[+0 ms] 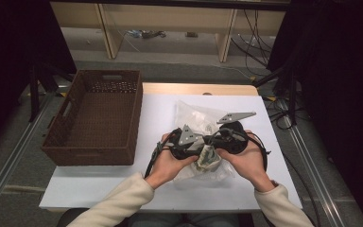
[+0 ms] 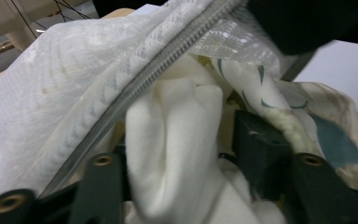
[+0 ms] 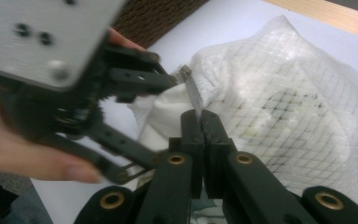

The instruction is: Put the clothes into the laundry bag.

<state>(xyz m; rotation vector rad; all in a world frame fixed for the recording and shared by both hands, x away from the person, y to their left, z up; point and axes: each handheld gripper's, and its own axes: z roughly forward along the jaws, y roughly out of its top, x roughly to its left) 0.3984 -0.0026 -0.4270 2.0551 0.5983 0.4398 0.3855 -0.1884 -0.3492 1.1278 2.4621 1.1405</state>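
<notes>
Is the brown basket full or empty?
Empty. The basket shows only its bare woven floor; the mesh bag lies outside it on the table.

Two black hand-held grippers, the left gripper [image 1: 203, 142] and the right gripper [image 1: 216, 137], each topped by a grey three-cornered plate [image 1: 235, 117] pierced with dark screw holes. Brass-coloured rivets [image 3: 244, 159] pin the black jaw links. Black cables [image 1: 152, 161] trail away. The person wears cream sleeves [image 1: 118, 201].
</notes>
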